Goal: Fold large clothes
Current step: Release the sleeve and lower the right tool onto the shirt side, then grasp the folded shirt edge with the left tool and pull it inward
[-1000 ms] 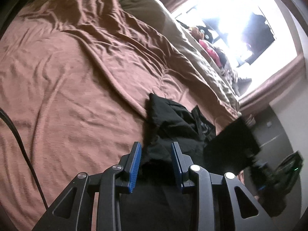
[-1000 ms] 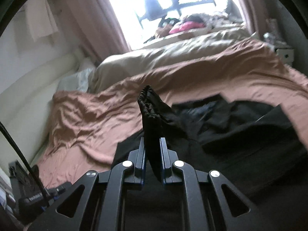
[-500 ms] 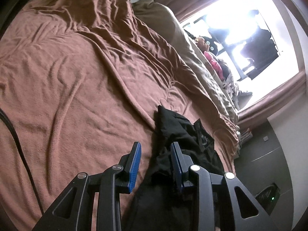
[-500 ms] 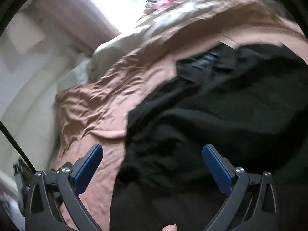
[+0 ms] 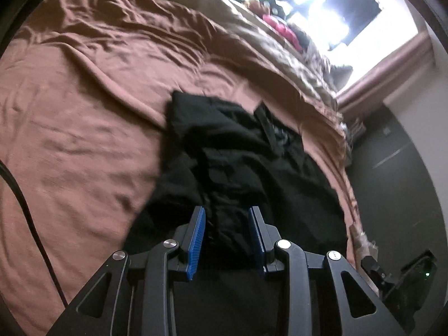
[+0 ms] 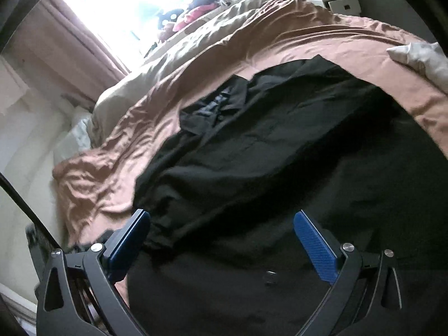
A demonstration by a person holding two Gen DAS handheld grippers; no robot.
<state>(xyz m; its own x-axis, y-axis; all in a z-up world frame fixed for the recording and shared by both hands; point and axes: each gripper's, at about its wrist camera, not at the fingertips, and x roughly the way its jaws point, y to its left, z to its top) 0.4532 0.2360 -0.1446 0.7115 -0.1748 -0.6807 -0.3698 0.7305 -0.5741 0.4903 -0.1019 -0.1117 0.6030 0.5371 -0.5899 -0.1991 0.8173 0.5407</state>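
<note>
A large black garment (image 5: 238,151) lies spread and rumpled on the brown blanket (image 5: 84,112) of a bed. My left gripper (image 5: 226,210) hovers over its near part with the jaws partly apart. Black folds show between the blue pads (image 5: 197,232), and I see no pinch on them. In the right wrist view the same garment (image 6: 280,154) fills the middle, its collar area (image 6: 215,106) towards the far side. Just above its near left edge my right gripper (image 6: 221,214) stands wide open, with nothing held.
A beige duvet (image 5: 252,28) runs along the far side under a bright window (image 5: 350,5), with red items (image 5: 282,28) on the sill. A white cloth (image 6: 420,56) lies at the right. The bed's edge drops to dark floor (image 5: 392,182). A black cable (image 5: 22,196) hangs left.
My right gripper let go of the black fold it pinched upright and opened wide; that fold now lies flat. Both grippers shifted over the garment and rolled; the left jaws kept the same gap.
</note>
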